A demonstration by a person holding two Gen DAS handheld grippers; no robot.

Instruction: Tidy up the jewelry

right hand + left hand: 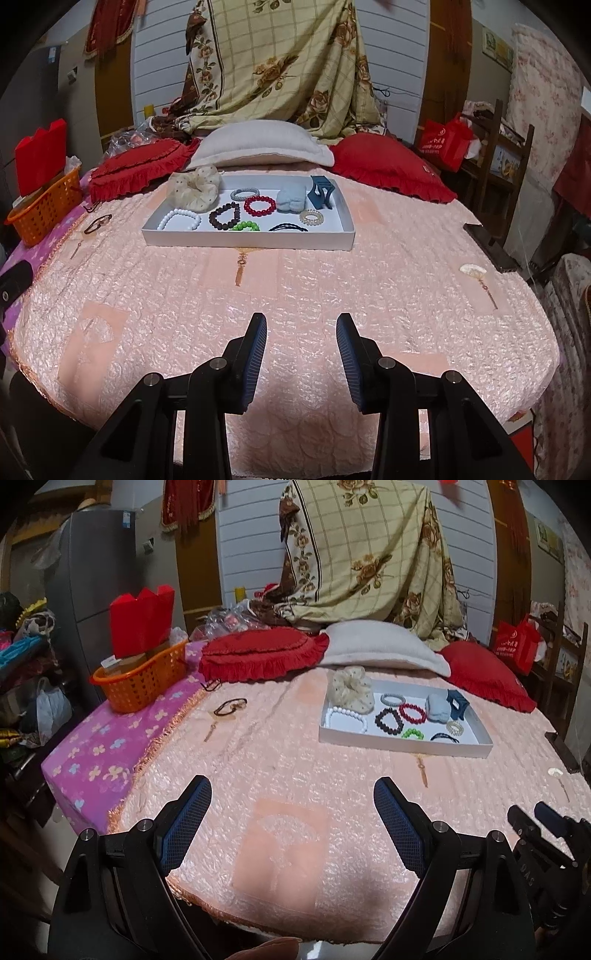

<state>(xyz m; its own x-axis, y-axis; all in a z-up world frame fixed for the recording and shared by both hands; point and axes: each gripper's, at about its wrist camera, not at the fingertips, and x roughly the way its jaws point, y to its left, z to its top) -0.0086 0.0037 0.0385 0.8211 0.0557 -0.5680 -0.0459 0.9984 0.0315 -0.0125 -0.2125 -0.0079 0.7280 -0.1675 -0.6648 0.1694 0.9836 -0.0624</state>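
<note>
Black-framed and blue-padded, the left gripper (291, 812) hovers low over the near edge of a pink quilted bedspread (258, 768), jaws spread wide and holding nothing; the right gripper (301, 347) hangs beside it over the same cover, its jaws also parted, more narrowly, and empty. At far left an orange plastic basket (142, 683) sits on a purple floral sheet (99, 738), with a red carton (142, 618) standing in it. A dark hair tie (229, 706) lies loose on the bedspread, well apart from the white tray (247, 240) farther right. The tray holds a cream scrunchie (195, 188), a white bead bracelet (180, 218), a dark bead bracelet (224, 216), a red bead bracelet (260, 205), a green bead bracelet (245, 226), a pale blue scrunchie (293, 198) and a blue claw clip (322, 191). Red frilled cushions (391, 166) flank a grey pillow (258, 146) below a floral blanket (280, 62). A red bag (445, 142) at right bears white print too small to read.
</note>
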